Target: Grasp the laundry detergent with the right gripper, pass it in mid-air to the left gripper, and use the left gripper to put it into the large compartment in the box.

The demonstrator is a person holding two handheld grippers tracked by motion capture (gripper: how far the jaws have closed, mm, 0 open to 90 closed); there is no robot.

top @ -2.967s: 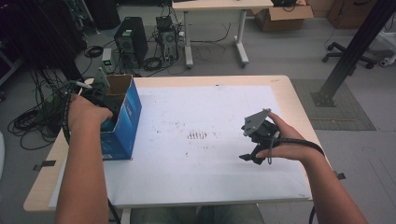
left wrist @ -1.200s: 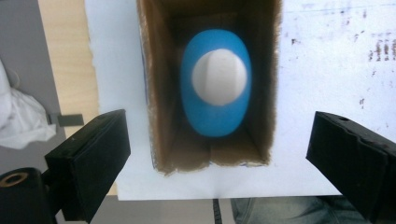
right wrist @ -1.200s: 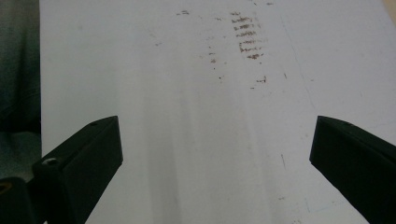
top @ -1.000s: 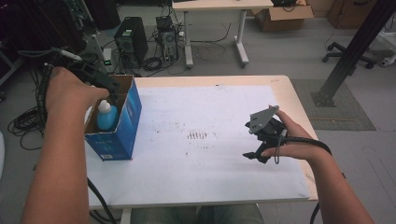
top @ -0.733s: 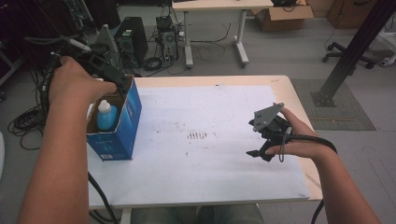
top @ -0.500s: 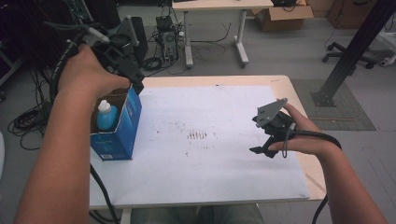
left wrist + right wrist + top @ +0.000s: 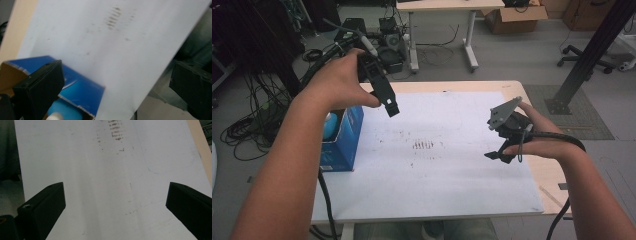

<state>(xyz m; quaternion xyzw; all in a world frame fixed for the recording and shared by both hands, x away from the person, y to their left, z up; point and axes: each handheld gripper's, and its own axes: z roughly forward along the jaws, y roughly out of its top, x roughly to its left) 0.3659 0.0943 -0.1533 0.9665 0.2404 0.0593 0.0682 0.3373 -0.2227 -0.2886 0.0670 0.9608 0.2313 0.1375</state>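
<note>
- The left gripper [image 7: 387, 102] is held up in the air over the table's [image 7: 452, 86] far-left part, at about 10 o'clock in the high view, its black body slanting down toward the white sheet [image 7: 437, 165].
- In the left gripper view its jaws stand wide apart with nothing between them; below them lie the sheet and the box's [image 7: 82, 88] corner.
- The blue box [image 7: 343, 142] sits at the table's left edge, at 9 o'clock in the high view, just below and to the left of the left gripper and apart from it.
- A blue bottle [image 7: 330, 126] with a white cap stands inside the box, partly hidden by the left forearm.
- The right gripper [image 7: 504, 150] hovers low over the sheet's right side, at 3 o'clock, well apart from the box.
- Its jaws are spread wide and empty, as the right gripper view shows, with only bare sheet [image 7: 112, 182] between them.
- Faint brown smudges [image 7: 424, 145] mark the sheet's middle, between the two grippers.
</note>
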